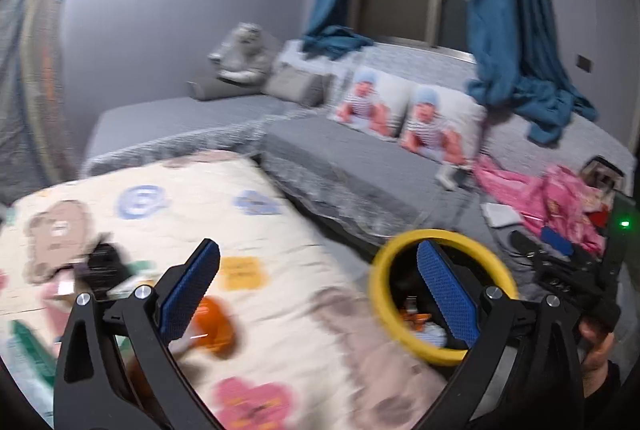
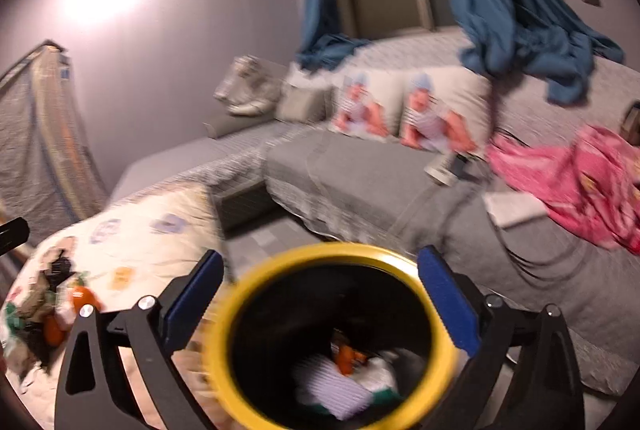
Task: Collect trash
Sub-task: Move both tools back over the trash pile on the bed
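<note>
Right wrist view looks down into the yellow-rimmed bin [image 2: 332, 342], with trash [image 2: 344, 374] at its bottom, directly beneath the right gripper [image 2: 320, 314], spread wide and empty. Left gripper [image 1: 318, 294], also spread empty, tilts over the patterned blanket [image 1: 168, 190] where more wrappers [image 1: 100, 266] lie.

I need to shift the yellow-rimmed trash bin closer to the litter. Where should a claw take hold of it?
Grip the yellow rim from above, one finger inside, one outside: the bin stands upright, mouth open, and looks too wide to span.

Dim, motion-blurred fisheye views; wall glare upper left.
</note>
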`<control>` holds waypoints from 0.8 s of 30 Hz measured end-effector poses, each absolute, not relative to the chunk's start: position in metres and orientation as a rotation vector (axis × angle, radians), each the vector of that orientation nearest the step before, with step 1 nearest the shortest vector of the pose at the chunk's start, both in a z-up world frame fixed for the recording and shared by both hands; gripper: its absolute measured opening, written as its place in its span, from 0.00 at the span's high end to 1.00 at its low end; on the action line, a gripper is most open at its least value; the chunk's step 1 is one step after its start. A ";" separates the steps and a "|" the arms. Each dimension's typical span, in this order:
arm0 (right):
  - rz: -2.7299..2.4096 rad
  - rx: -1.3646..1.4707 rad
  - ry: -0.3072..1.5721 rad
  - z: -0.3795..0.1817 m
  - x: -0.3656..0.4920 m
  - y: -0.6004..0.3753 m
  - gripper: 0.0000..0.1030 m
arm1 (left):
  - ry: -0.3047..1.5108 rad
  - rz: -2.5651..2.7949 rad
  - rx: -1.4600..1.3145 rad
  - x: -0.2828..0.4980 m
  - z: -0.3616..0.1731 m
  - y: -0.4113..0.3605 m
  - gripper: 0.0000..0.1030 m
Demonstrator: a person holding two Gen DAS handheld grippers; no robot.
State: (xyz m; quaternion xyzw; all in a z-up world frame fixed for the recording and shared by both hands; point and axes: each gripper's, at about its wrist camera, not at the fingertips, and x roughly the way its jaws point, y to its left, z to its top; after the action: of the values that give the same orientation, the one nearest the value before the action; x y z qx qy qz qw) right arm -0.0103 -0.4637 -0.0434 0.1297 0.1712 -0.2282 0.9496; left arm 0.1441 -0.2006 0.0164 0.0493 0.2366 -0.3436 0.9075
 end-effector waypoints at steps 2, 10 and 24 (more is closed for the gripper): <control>-0.409 0.238 0.328 -0.037 -0.003 -0.448 0.08 | 0.480 -0.642 0.107 0.144 0.022 -0.169 0.08; -0.117 0.165 0.308 -0.030 0.034 -0.374 0.08 | 0.528 -0.311 0.097 0.150 0.015 -0.050 0.08; 0.153 0.002 0.413 -0.052 0.089 -0.282 0.08 | 0.738 -0.080 0.009 0.165 -0.045 0.035 0.08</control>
State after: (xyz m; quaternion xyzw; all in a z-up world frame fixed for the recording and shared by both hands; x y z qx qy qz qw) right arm 0.0893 -0.2825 -0.0516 0.0012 0.2050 0.0760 0.9758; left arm 0.1651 0.0347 -0.0453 0.0042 0.3607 -0.0391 0.9319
